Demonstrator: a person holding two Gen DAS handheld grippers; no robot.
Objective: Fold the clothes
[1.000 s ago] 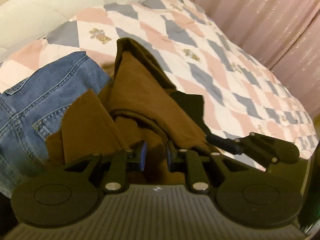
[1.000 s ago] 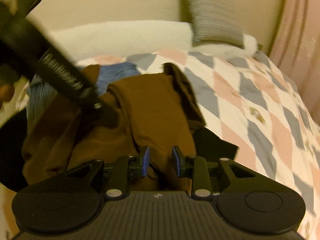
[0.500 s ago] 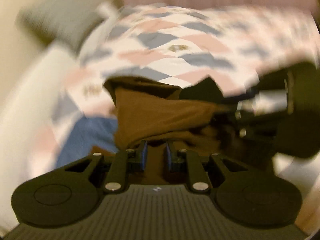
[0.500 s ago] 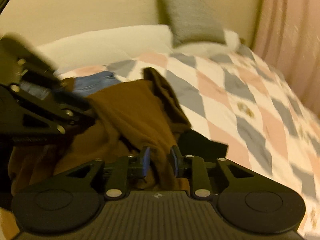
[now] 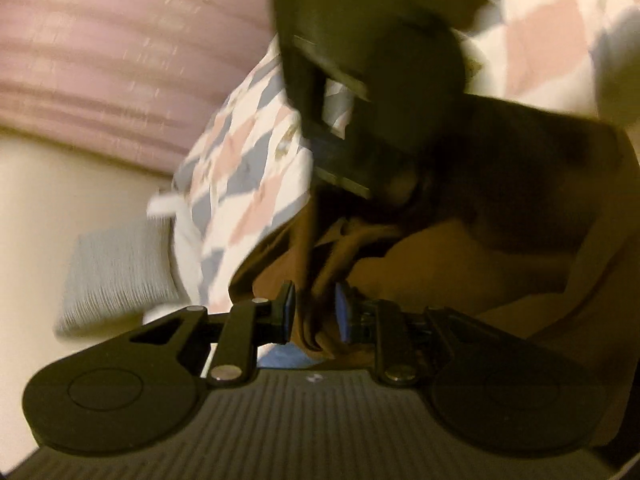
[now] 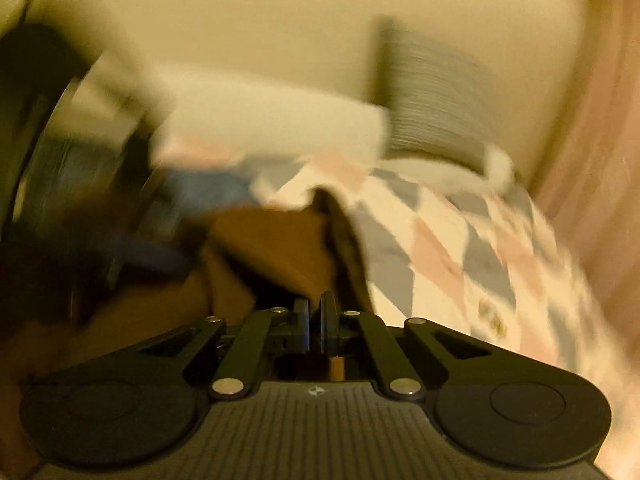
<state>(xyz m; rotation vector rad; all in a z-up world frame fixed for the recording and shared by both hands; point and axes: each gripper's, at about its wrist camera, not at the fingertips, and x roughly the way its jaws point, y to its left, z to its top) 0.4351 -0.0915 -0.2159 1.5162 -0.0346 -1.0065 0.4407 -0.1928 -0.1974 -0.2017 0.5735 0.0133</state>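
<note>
Since the frames half a second and a second back, the left wrist view has been rolled hard: the pink curtain [image 5: 120, 48] is now seen at the upper left and the pillow low at the left. The right jaws, a gap apart then, are now nearly together.

Left gripper [image 5: 314, 312]: blue-padded fingers [image 5: 289, 312] held at a narrow gap, a bunched fold of the brown soft knit garment [image 5: 460, 264] pinched between them. Right gripper [image 6: 315, 322]: jaws drawn almost together at the garment's near edge; cloth is judged to be caught between them, though the nip itself is dark and blurred.

Garment position: in the left view its bulk runs from the jaws to the right and upward; in the right view [image 6: 276, 240] it is heaped directly ahead and to the left, long axis running away toward the wall. The other tool's black body [image 5: 360, 92] is seen crossing the upper centre of the left view, so both grips appear close together on one bunch. The coming move is judged to need the two grips drawn apart along that axis.

Textures: garment matte, limp, heavily creased. Blue denim [image 6: 208, 188] lies beyond it, blurred. Beneath, a quilted bedspread of pink, grey and white diamonds [image 6: 460, 248]. A grey ribbed pillow [image 6: 432, 96] leans at the cream wall.
</note>
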